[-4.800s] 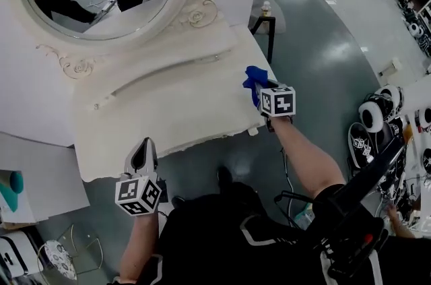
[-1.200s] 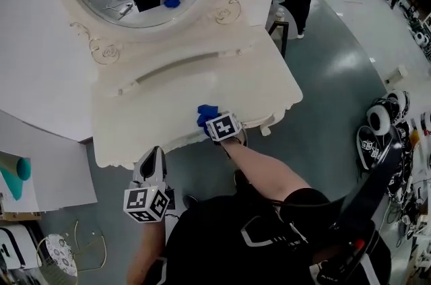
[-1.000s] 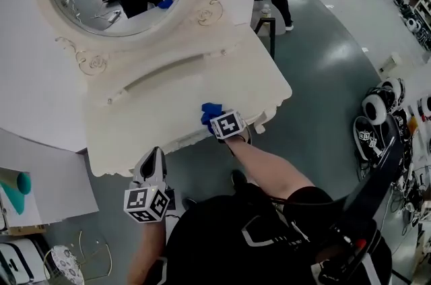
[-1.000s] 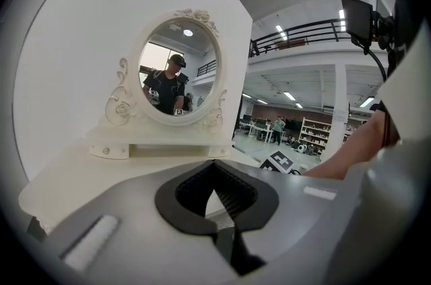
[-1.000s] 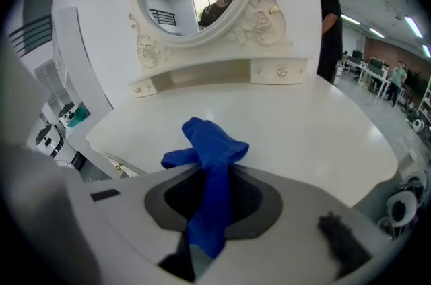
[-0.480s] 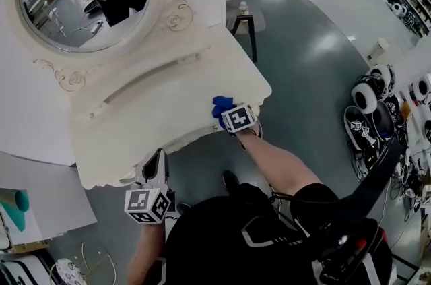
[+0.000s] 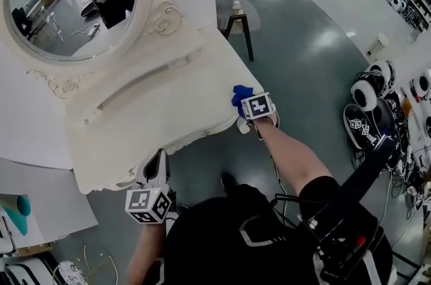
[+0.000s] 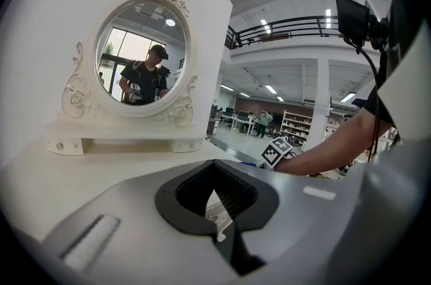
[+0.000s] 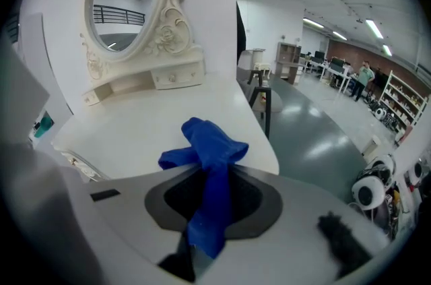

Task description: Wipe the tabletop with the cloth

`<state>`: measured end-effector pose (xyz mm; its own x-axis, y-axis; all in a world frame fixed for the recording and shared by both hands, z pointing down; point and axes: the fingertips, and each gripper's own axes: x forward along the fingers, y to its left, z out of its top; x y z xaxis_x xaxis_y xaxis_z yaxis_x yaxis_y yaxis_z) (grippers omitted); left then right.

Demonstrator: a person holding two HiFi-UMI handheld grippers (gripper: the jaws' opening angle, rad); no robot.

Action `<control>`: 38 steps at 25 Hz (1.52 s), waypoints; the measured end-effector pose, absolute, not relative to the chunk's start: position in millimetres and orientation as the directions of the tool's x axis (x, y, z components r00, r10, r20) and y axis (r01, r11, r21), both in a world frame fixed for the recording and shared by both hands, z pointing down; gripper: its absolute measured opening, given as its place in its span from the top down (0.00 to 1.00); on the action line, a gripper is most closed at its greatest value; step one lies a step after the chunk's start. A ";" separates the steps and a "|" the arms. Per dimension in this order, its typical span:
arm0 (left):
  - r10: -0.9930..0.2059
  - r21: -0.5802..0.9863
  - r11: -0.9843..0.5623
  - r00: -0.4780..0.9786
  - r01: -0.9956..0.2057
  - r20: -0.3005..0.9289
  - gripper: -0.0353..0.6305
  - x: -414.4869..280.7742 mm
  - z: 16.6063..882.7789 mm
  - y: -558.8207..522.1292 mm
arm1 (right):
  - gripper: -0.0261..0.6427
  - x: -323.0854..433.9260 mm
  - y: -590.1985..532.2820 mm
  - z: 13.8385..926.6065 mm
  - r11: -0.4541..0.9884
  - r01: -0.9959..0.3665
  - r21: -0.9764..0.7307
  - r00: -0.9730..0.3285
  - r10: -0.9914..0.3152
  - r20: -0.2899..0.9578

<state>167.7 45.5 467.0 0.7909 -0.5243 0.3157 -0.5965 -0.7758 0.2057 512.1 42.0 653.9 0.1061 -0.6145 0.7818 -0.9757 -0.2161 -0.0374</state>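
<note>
right tongs (image 7: pixel 244 102) clamped on the blue cloth (image 7: pixel 239 93), wad sticking out ahead of the tips at the desk (image 7: pixel 155 108) corner, so the bare top lies ahead and to their left; left tongs (image 7: pixel 155 162) together, empty, off the front edge, well apart.

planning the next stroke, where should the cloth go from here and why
Probably sweep left across the tabletop: the right tongs, shut on the blue cloth, sit at its right front corner, so nearly all the white surface lies to the left.
</note>
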 end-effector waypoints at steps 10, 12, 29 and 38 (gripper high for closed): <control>-0.528 0.211 -0.768 0.785 -0.605 0.325 0.94 188.2 471.5 44.1 | 0.83 568.8 49.2 652.2 -0.298 -0.954 -0.030 0.164 -0.603 0.781; -0.527 0.211 -0.770 0.786 -0.602 0.322 0.94 191.9 470.9 43.8 | 0.83 576.9 51.4 653.1 -0.316 -0.948 -0.038 0.168 -0.600 0.782; -0.596 0.194 -0.717 0.734 -0.669 0.326 0.93 173.2 468.0 19.0 | 0.83 582.6 24.1 602.6 -0.297 -0.955 0.002 0.219 -0.700 0.679; -0.722 0.171 -0.607 0.629 -0.776 0.289 0.94 96.1 450.5 -25.1 | 0.83 385.0 -118.5 518.2 0.058 -0.979 -0.194 -0.151 -0.845 0.513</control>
